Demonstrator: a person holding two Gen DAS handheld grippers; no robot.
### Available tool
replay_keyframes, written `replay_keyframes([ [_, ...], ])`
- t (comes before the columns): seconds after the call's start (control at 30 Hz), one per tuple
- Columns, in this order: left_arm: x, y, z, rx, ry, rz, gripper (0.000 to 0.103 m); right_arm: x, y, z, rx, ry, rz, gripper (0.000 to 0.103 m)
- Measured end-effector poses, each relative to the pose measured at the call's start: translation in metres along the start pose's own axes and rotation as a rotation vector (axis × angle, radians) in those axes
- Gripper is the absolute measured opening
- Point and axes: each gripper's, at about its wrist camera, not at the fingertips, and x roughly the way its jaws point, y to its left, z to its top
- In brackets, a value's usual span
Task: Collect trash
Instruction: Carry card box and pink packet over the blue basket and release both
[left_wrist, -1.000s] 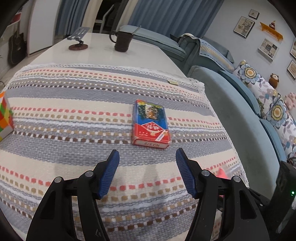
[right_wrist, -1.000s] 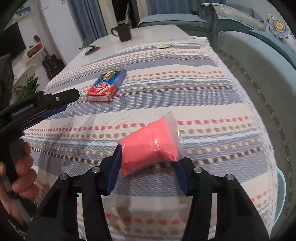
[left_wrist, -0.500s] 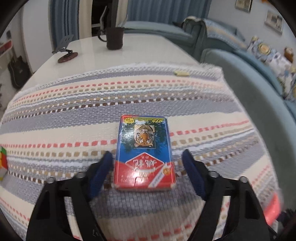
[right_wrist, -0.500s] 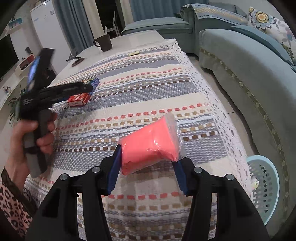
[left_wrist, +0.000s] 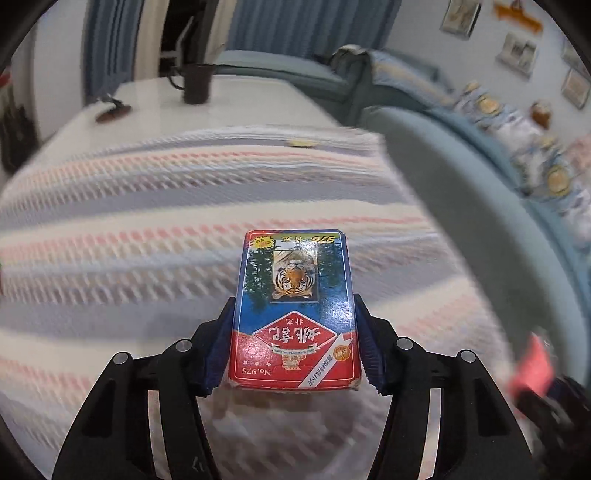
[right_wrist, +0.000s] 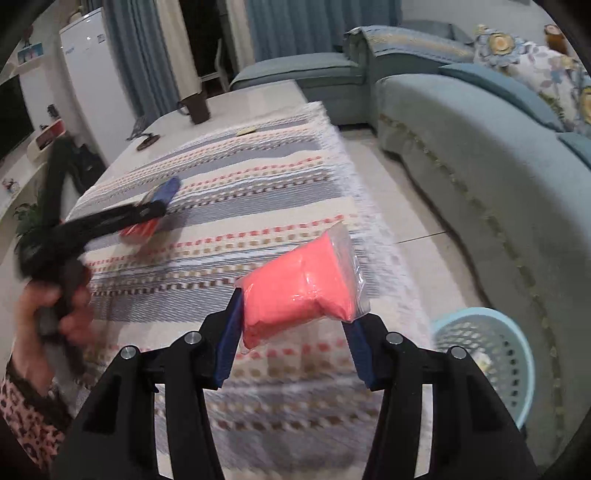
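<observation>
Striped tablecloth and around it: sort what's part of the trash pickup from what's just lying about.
Part of the job:
- card box, clamped in left gripper
- pink bag, clamped in right gripper
- blue basket on the floor

Lying about:
- dark mug
- phone stand
- sofa

Even indoor light, heavy fisheye bending with dark corners, motion blur smearing the striped tablecloth (left_wrist: 147, 229).

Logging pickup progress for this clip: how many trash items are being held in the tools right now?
2. The card box is clamped between the left tool's blue pads, over the striped cloth. The pink bag is gripped by the right tool, near the blue basket. Others may be hidden.
</observation>
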Motion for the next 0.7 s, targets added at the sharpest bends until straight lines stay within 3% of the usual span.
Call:
replay_keyframes([
  [0.23, -0.053, -0.075, -0.022, 0.059, -0.034, -0.139, 0.057, -0.059, -0.040, -0.002, 0.080, -0.068, -0.028, 0.048],
  [0.4, -0.074, -0.155, -0.034, 0.159, -0.045, -0.235, 0.057, -0.093, -0.087, -0.010, 0.157, -0.097, -0.111, 0.048],
  [0.7, -0.044, -0.265, -0.074, 0.305, 0.062, -0.321, 0.057, -0.084, -0.193, -0.058, 0.428, 0.039, -0.231, 0.048],
])
